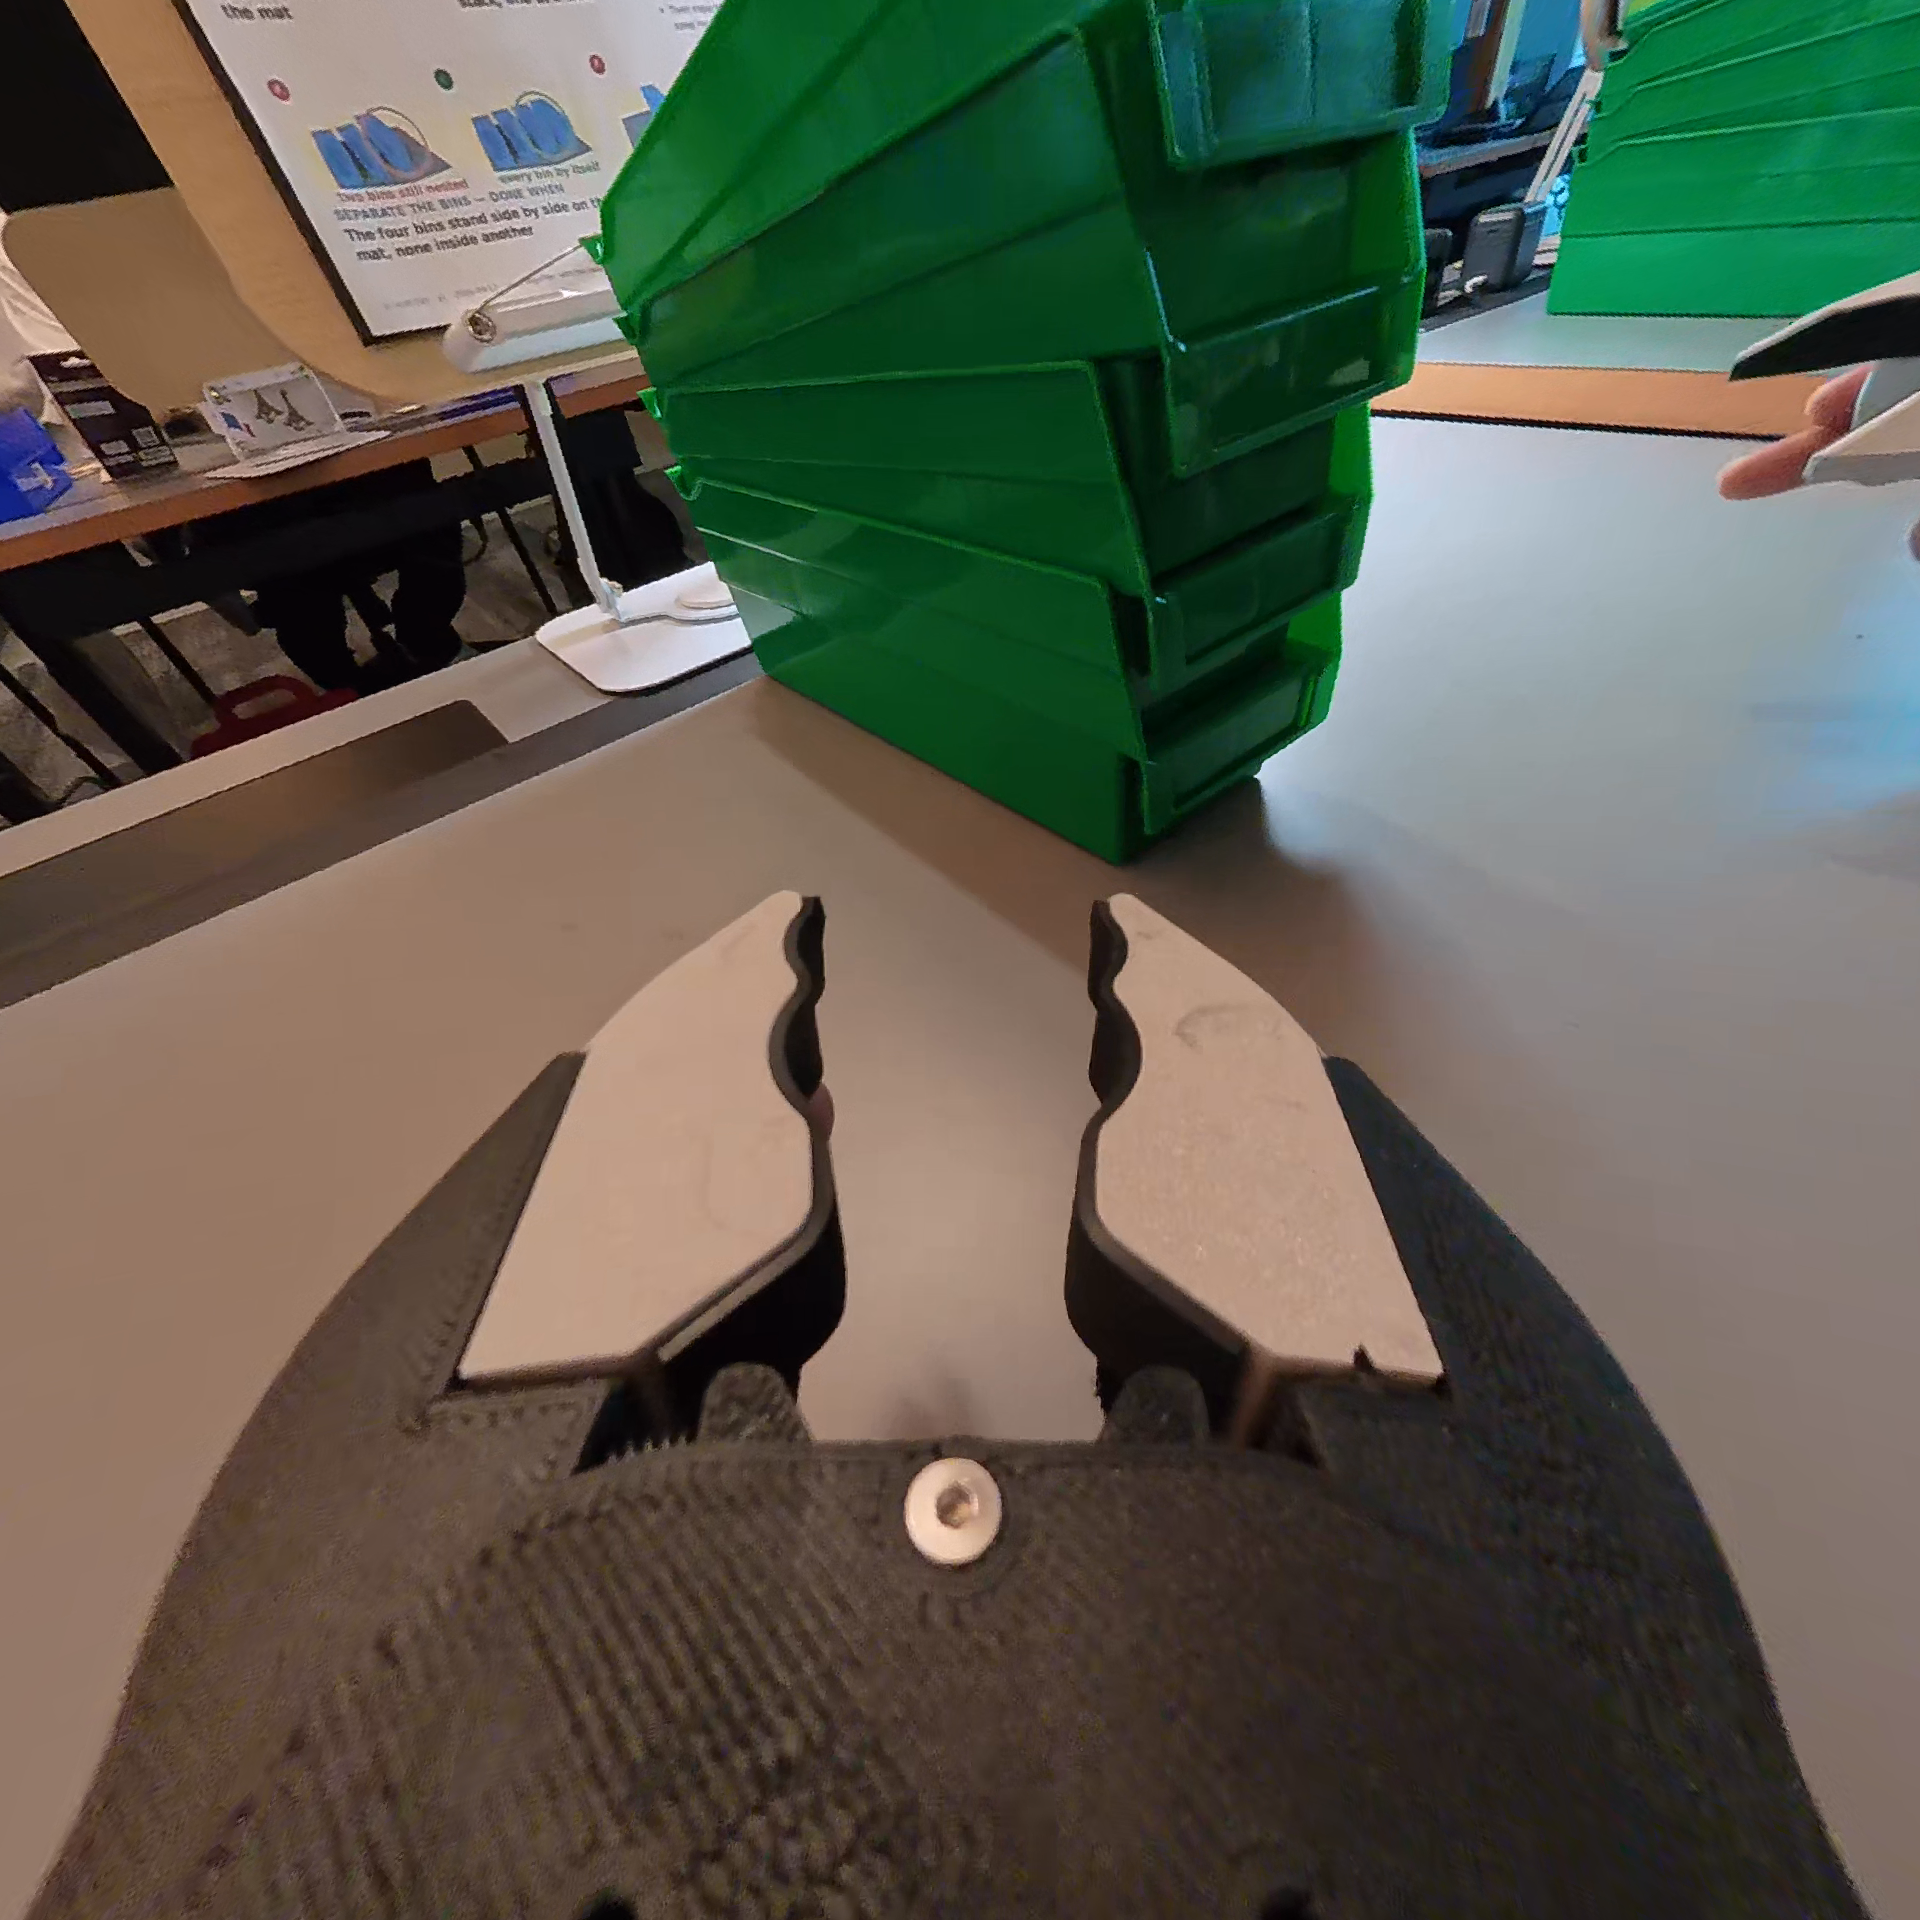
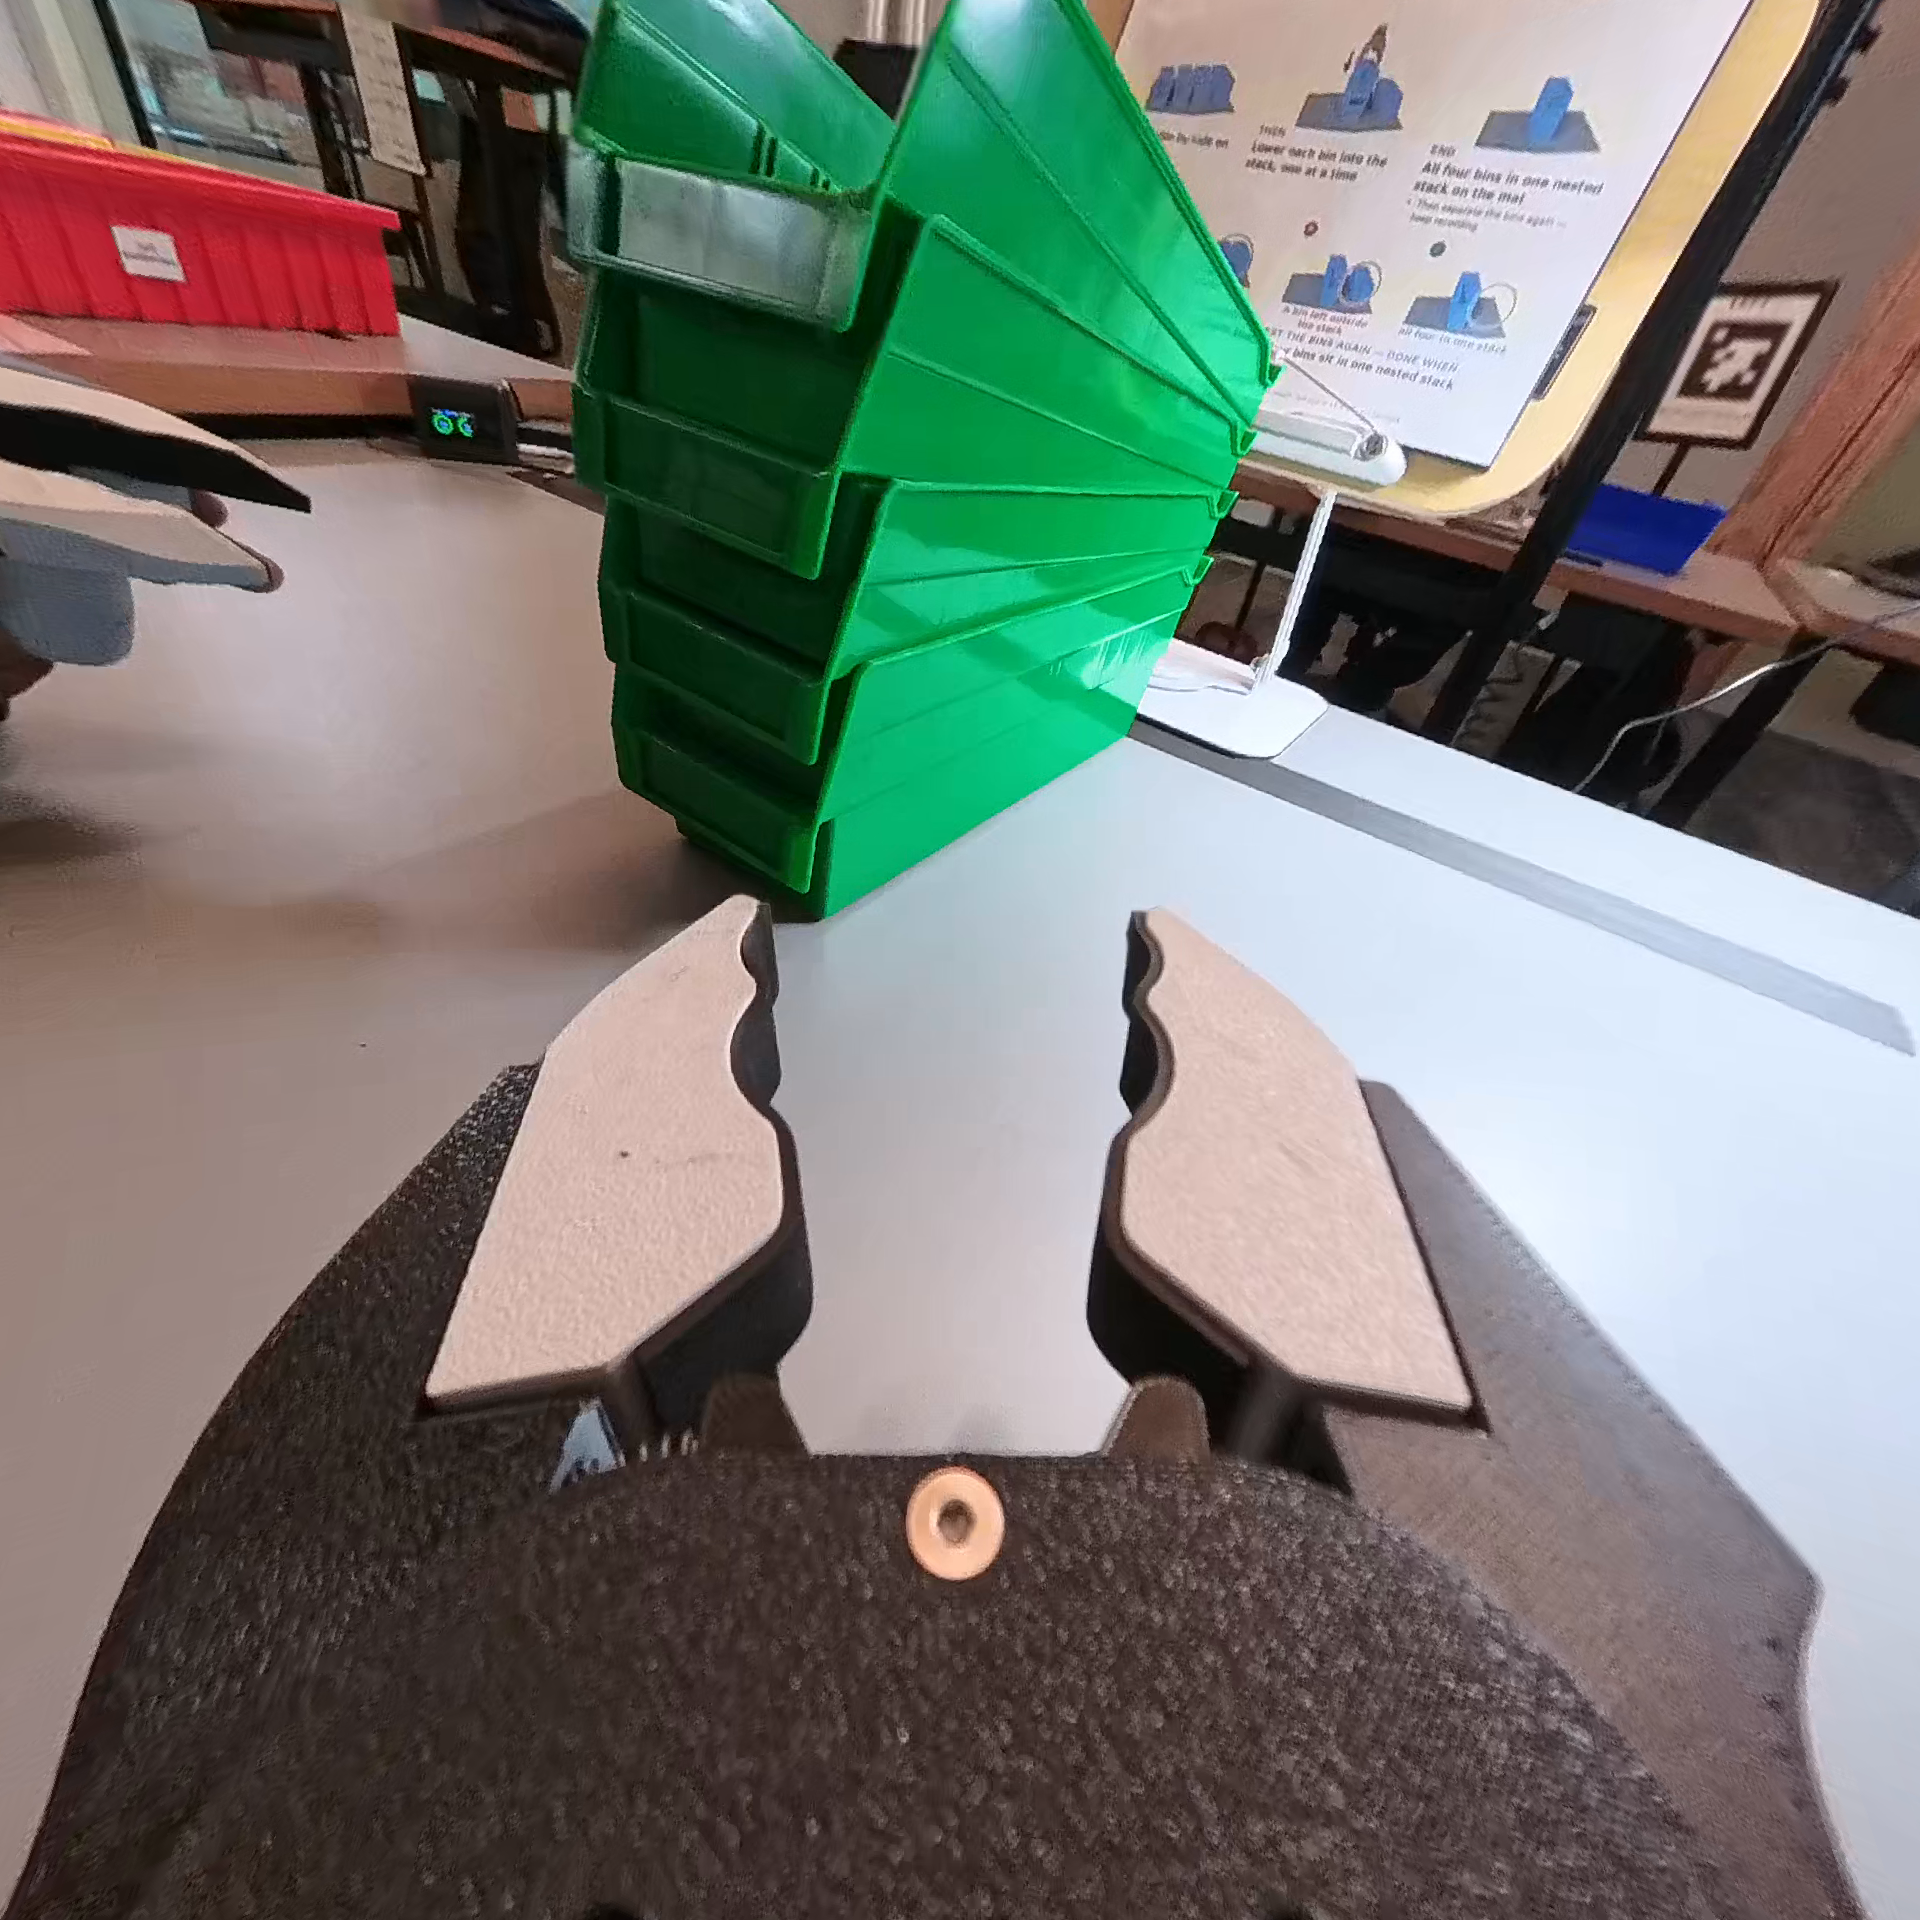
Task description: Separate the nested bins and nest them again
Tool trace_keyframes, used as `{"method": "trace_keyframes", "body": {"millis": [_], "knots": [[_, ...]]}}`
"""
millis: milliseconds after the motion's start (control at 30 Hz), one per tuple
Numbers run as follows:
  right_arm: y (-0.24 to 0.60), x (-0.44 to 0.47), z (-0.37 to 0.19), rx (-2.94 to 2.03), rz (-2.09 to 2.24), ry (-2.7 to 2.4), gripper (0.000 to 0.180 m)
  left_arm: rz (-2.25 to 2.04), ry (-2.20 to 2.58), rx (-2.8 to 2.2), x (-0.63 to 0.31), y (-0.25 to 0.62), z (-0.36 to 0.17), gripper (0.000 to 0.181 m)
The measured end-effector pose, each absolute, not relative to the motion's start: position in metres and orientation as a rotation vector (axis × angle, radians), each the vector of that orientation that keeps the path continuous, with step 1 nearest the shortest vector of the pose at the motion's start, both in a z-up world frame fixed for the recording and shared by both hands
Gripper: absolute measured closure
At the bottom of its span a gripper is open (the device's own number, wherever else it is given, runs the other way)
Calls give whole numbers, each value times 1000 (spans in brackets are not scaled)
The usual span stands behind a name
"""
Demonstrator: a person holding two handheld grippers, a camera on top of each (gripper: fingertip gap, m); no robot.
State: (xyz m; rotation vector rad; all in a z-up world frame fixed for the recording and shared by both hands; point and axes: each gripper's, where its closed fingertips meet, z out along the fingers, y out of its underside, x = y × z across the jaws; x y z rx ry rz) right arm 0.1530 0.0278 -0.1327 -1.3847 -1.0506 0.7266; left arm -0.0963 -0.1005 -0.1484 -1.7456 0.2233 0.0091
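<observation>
Bins (image 1: 997,436) — nested, green — stand just ahead of left claw (image 1: 956,914) and right claw (image 2: 951,925), both gaping, seemingly empty.

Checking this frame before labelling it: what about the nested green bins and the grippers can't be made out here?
- Stack of nested green plastic bins: top cut off by the frame edge in both wrist views.
- Bin interiors: hidden by their walls.
- Stack's far side: hidden behind the stack itself.
- Right gripper in left wrist view: cut off at the right edge.
</observation>
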Motion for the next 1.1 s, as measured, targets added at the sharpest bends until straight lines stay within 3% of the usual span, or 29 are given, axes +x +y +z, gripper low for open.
{"method": "trace_keyframes", "body": {"millis": [733,1100], "knots": [[37,155,-131,-1390,745,-999,114,33,280,-1705,-87,-100,-134,131],[34,156,-131,-1373,724,-1016,115,108,755,-1724,-8,-68,-36,138]]}}
